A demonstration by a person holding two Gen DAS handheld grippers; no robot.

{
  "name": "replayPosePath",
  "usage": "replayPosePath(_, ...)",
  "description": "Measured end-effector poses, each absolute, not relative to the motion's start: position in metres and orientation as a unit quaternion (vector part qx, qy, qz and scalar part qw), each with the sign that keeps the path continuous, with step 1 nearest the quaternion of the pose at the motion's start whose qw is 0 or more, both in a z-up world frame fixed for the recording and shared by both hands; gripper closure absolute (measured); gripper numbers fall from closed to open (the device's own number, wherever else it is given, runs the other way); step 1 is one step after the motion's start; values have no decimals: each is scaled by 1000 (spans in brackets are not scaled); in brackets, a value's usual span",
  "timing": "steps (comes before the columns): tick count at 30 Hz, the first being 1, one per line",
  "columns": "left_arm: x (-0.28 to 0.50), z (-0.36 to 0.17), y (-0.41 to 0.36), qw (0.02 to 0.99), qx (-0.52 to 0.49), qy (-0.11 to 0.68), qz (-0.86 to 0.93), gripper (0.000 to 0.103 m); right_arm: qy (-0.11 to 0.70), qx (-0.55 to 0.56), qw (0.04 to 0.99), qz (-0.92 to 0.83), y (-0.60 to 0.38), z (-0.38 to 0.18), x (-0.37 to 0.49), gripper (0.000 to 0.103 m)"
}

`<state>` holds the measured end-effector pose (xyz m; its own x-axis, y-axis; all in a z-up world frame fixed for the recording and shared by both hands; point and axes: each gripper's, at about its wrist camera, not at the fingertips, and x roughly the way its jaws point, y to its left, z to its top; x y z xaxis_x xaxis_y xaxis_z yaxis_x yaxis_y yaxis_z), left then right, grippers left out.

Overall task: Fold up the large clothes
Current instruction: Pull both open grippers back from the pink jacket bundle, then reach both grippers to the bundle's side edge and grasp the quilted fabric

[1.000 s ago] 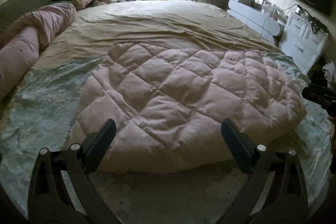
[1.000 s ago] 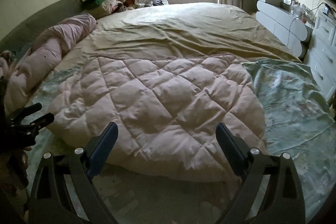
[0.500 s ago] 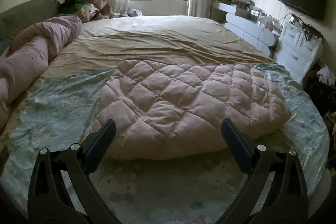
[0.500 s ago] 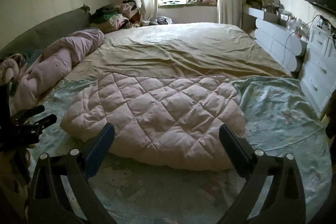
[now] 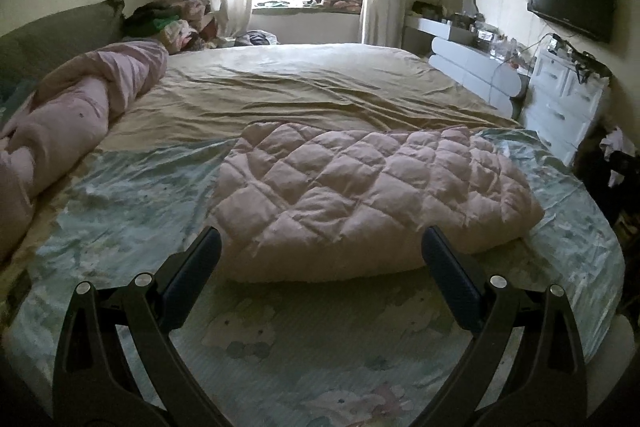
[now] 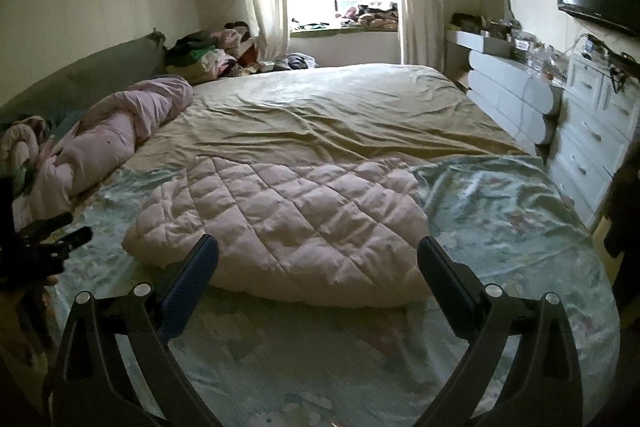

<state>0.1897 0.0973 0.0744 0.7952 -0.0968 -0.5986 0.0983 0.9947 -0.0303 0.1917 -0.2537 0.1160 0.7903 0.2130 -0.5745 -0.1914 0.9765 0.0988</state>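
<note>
Left tool (image 5: 320, 255) and right tool (image 6: 318, 253) gape empty.

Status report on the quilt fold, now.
Left gripper open, empty. Right gripper open, empty. Pink quilted cover lies folded on the green sheet, clear of both. Nothing in the way.

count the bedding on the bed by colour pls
Pink: 2, the folded quilted comforter and the rolled duvet
Tan: 1, the bedsheet
Pale green floral: 1, the sheet under the comforter
Total: 4
</note>
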Motion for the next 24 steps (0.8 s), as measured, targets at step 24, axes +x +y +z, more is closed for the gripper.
replayPosePath(24, 212, -22, 155, 912, -30, 408, 19, 9, 417, 76, 905, 35, -316, -11, 207, 4)
